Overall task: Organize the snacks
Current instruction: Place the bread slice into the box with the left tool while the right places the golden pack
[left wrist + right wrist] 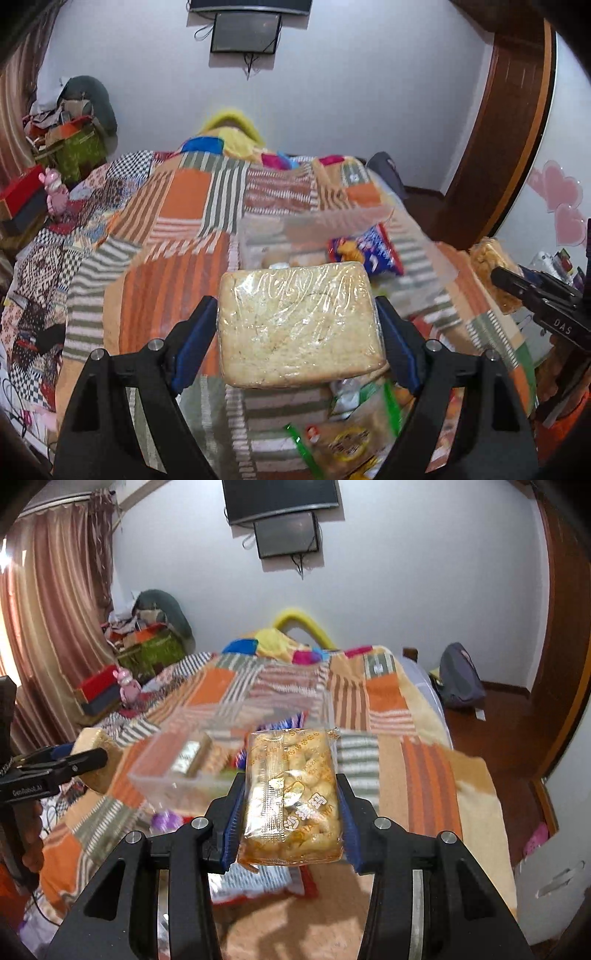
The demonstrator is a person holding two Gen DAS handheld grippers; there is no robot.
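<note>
My left gripper [295, 325] is shut on a pale rice-cake block wrapped in clear film [297, 325], held above the patchwork bedspread [177, 229]. My right gripper [290, 794] is shut on a small clear packet of golden puffed snack [291, 794], also lifted off the bed. A clear plastic box [177, 771] lies ahead and to the left in the right wrist view, with a few snacks inside. In the left wrist view a blue snack bag [369, 251] lies beyond the block, and a green-edged packet [354, 439] lies under it. The right gripper [517, 288] shows at that view's right edge with its packet [491, 262].
A red-edged snack bag [258, 882] lies on the bed under my right gripper. A red box and a pink toy [125, 686] stand at the bed's left side before a curtain [55, 627]. A backpack [461, 679] sits on the wooden floor at the right. Screens hang on the far wall.
</note>
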